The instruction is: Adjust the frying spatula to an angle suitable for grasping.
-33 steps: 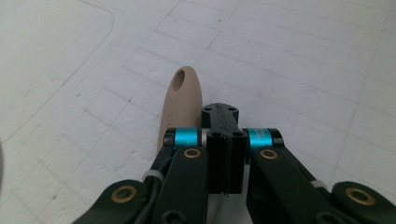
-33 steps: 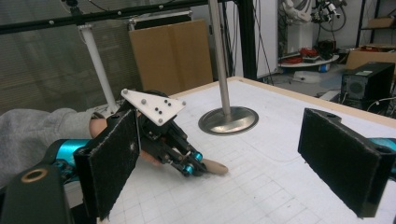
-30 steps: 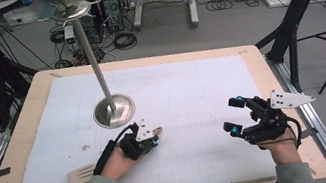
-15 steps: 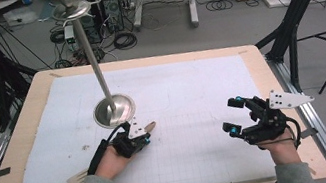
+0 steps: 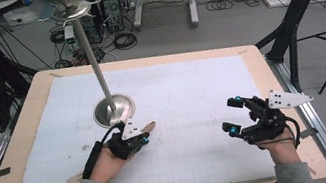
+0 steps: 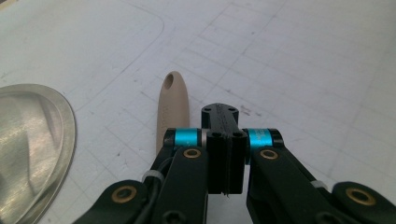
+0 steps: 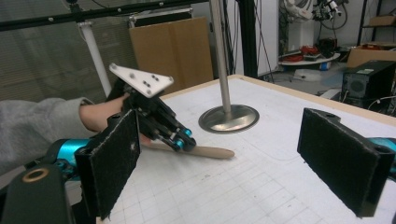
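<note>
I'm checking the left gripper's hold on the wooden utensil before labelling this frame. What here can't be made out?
- Wooden utensil: in the left gripper view the left gripper covers all but its holed handle tip.
- Utensil's working end: in the high view the hand covers it, so its type is unclear.
- Grip contact: the jaws look closed, but no pad visibly meets the wood.
- Metal stand: the frame edge crops its top in the right gripper view.

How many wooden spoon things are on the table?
1. A single wooden utensil handle lies on the white mat, beside the metal stand's round base, under the left gripper. Its other end is hidden by the hand, so what kind of utensil it is stays unclear.
</note>
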